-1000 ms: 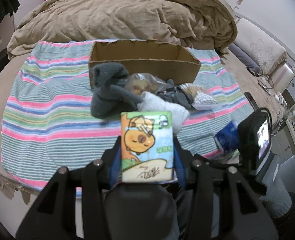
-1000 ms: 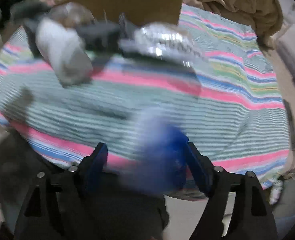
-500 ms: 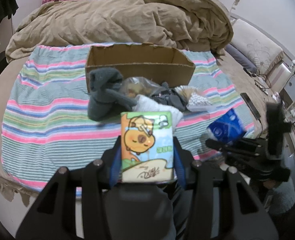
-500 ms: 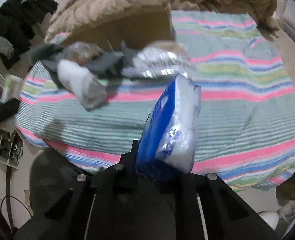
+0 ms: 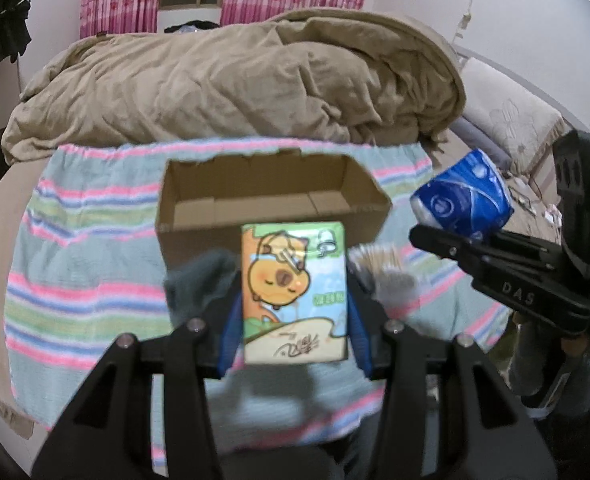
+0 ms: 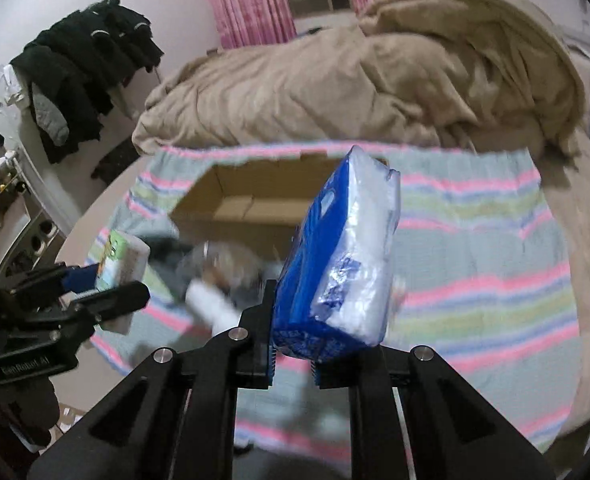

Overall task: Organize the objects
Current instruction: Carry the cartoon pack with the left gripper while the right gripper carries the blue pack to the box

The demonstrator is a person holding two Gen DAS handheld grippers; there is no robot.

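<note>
- The left gripper is clamping an upright cartoon tissue pack above the striped blanket, in front of the cardboard box.
- The right gripper is pinching a blue tissue pack tightly at its bottom end, held in the air near the box.

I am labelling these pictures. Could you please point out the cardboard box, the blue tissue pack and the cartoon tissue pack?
cardboard box (image 5: 271, 204): left wrist view, on its inner back wall.
blue tissue pack (image 6: 335, 264): right wrist view, on its clear plastic side.
cartoon tissue pack (image 5: 291, 280): left wrist view, on the printed front face.
</note>
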